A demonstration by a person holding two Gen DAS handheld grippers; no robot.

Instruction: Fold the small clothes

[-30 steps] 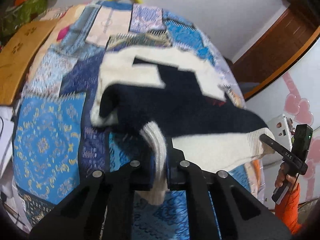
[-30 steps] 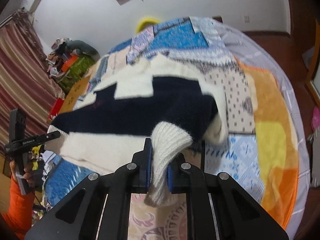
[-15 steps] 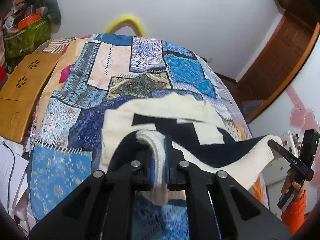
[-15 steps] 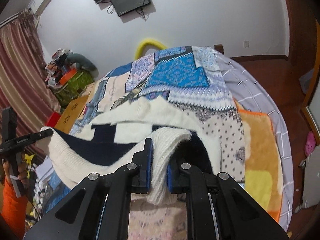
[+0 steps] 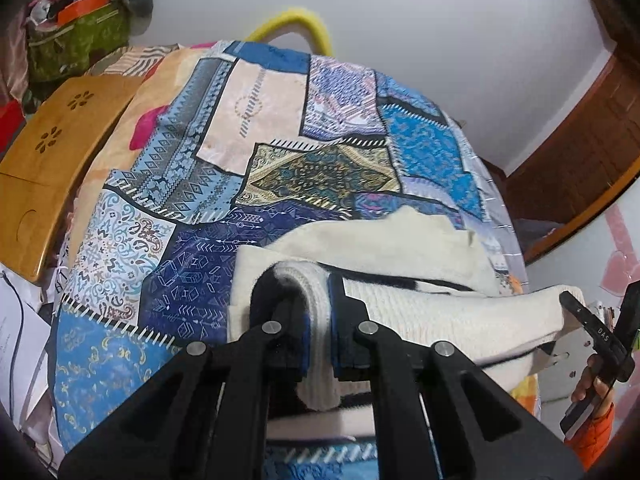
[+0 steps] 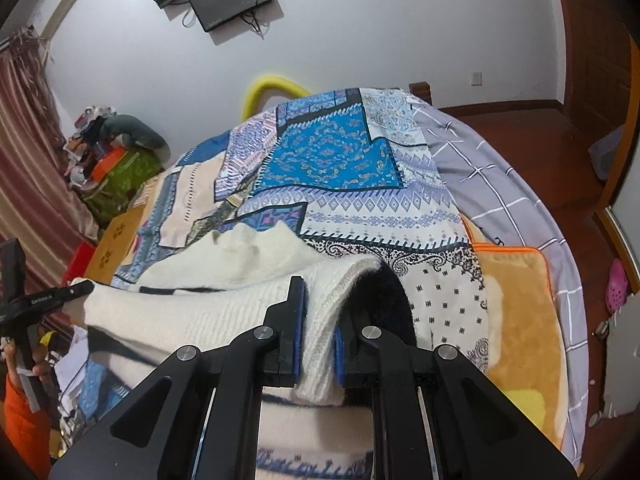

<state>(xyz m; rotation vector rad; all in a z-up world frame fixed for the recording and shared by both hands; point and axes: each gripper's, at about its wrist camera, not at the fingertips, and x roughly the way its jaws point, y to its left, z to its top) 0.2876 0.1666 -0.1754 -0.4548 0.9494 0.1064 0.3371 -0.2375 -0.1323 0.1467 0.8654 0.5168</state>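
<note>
A small cream and navy knit sweater [image 5: 400,244] lies on the patchwork bed, its near ribbed hem lifted and stretched between both grippers. My left gripper [image 5: 318,320] is shut on the hem's left corner, which hangs down between the blue pads. In the right wrist view the sweater [image 6: 248,264] shows the same way, and my right gripper [image 6: 320,332] is shut on the hem's right corner. Each gripper shows at the edge of the other's view: the right gripper [image 5: 576,304] and the left gripper [image 6: 76,290]. The sweater's near part is hidden below the fingers.
A patchwork quilt [image 5: 248,128] covers the bed, with a grey checked sheet [image 6: 492,168] and an orange blanket [image 6: 516,320] on the right. A wooden board [image 5: 48,160] lies left of the bed. A green bag [image 6: 120,176] stands by the wall. A hand in an orange sleeve [image 5: 592,436] holds the other gripper.
Both grippers have pulled the hem back toward the near side and raised it, so the sweater's navy front has folded under and mostly cream fabric shows. More of the quilt is uncovered.
</note>
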